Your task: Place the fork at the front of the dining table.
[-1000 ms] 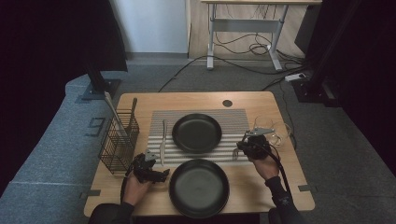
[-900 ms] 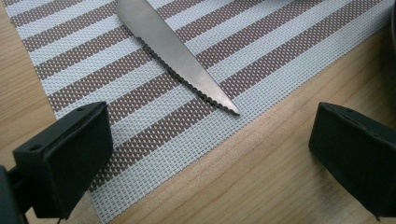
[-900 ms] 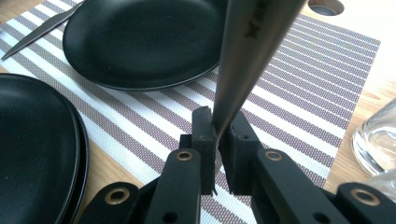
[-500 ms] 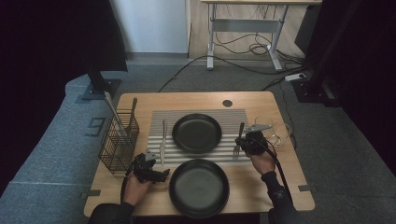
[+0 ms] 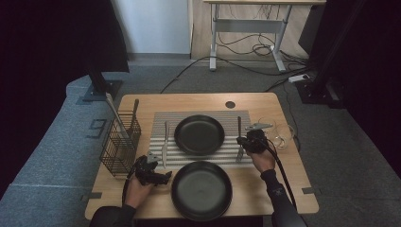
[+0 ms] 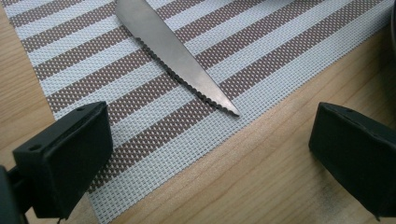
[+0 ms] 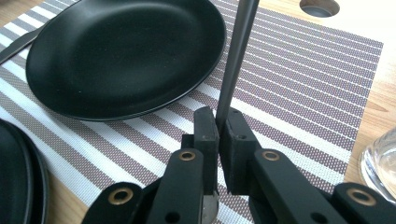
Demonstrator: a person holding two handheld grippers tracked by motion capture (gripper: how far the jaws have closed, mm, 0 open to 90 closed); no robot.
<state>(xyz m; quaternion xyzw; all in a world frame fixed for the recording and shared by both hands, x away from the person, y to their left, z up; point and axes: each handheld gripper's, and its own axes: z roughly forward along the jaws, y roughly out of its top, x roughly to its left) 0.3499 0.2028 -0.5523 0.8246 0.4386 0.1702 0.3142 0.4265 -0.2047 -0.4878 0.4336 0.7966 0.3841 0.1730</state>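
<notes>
My right gripper [image 7: 218,116] is shut on the handle of a metal utensil [image 7: 236,51], which slants up and away over the striped placemat [image 7: 303,79]. From above, that gripper [image 5: 248,142] sits at the mat's right edge, beside the far black plate [image 5: 199,135]. A second black plate [image 5: 201,190] lies near the table's front edge. My left gripper [image 5: 158,172] rests at the mat's front left corner. Its jaws [image 6: 212,126] stand wide open with nothing between them, just short of the tip of a serrated knife [image 6: 177,70].
A black wire basket [image 5: 120,142] holding tall utensils stands at the table's left edge. A clear glass [image 5: 279,135] stands right of my right gripper, close to it in the right gripper view [image 7: 380,158]. A round hole [image 5: 230,104] marks the back of the tabletop.
My right gripper has shifted a little to the left with the utensil in it, nearer the far plate. The left gripper has stayed put.
</notes>
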